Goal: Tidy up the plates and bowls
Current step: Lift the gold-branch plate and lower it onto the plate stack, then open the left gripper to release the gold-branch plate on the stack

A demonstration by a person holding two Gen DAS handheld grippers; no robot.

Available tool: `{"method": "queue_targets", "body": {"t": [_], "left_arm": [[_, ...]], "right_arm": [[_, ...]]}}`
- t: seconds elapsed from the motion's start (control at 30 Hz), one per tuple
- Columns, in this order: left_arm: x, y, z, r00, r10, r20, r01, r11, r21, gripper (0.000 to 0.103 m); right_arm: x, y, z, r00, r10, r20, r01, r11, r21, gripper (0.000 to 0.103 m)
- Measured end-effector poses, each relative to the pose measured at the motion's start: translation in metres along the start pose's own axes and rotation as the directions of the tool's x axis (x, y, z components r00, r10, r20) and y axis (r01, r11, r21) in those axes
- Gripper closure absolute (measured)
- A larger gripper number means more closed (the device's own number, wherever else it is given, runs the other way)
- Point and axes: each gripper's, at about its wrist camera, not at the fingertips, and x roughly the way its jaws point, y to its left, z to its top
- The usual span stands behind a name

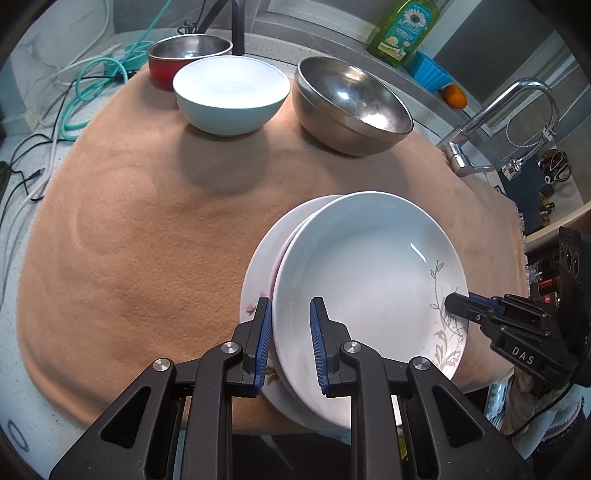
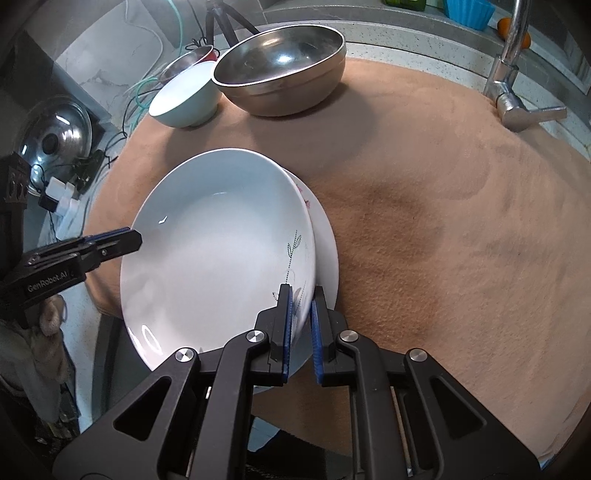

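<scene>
A white deep plate with a grey vine pattern (image 1: 369,266) (image 2: 214,251) lies slightly off-centre over a second white plate with pink flowers (image 1: 255,266) (image 2: 327,251), near the front edge of a tan cloth (image 1: 147,221). My left gripper (image 1: 290,302) (image 2: 136,236) is shut on the top plate's left rim. On the opposite rim, by the vine pattern, my right gripper (image 2: 301,290) (image 1: 452,301) is also shut. At the back stand a pale blue bowl (image 1: 229,92) (image 2: 184,103), a large steel bowl (image 1: 351,107) (image 2: 280,70) and a red bowl with a steel inside (image 1: 184,51).
A chrome faucet (image 1: 498,110) (image 2: 513,74) rises at the cloth's right edge. A green dish soap bottle (image 1: 402,29), a blue cup (image 1: 430,72) and an orange (image 1: 455,96) sit on the back ledge. Cables (image 1: 92,81) trail at the left. A steel pot lid (image 2: 55,136) lies left of the counter.
</scene>
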Motion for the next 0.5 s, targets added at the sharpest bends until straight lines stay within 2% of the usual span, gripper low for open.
{"method": "queue_targets", "body": {"t": [0.33,0.5], "left_arm": [[0.0019,-0.0009,0.0027,1.000,0.017,0.002,-0.017,1.000,0.018,0.084],[0.0021,-0.0004,0.0043,1.000,0.011,-0.001,-0.011,1.000,0.014,0.084]], "right_arm": [[-0.0011,0.0054,-0.0010,1.000,-0.026,0.006,0.026,0.999,-0.044,0.091],[-0.0013,0.0029,0.0001,1.000,-0.009,0.002,0.009,0.999,-0.036,0.091]]}}
